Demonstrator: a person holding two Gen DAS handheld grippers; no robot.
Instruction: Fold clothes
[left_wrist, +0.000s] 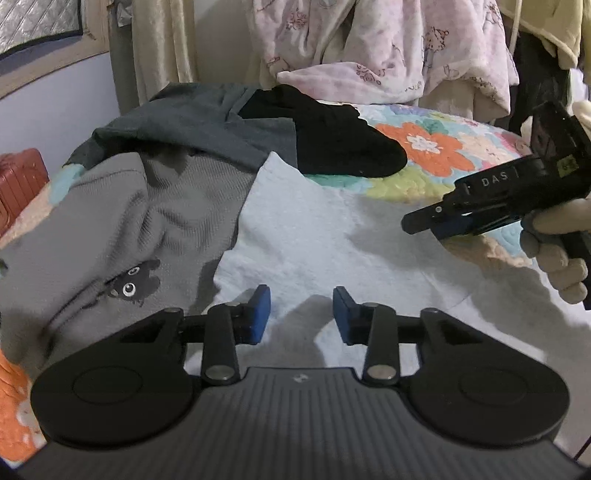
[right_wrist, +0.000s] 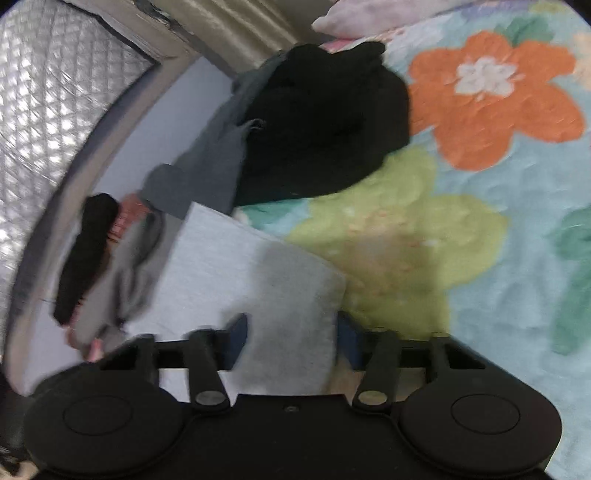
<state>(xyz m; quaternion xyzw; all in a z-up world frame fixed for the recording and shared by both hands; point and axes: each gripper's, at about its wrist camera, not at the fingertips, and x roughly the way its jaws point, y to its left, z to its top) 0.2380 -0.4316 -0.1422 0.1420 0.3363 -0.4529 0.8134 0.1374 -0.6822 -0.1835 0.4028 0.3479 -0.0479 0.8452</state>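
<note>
You were just starting to fold the light blue cloth (left_wrist: 332, 229), which lay flat on the flower quilt (left_wrist: 436, 147). Your left gripper (left_wrist: 301, 314) hung over the cloth's near edge with its jaws spread and empty. Your right gripper (right_wrist: 291, 332) was at the cloth's corner, jaws apart, with the corner between them but not pinched. Next, I think, both needed to close on that edge. The cloth looked soft and smooth. A grey sweater (left_wrist: 129, 221) lay beside it.

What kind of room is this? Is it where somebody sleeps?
Most likely a bedroom. The clothes lie on a flowered quilt like a bedspread, a fluffy pink blanket is heaped behind them, and a curtain hangs by the wall.
</note>
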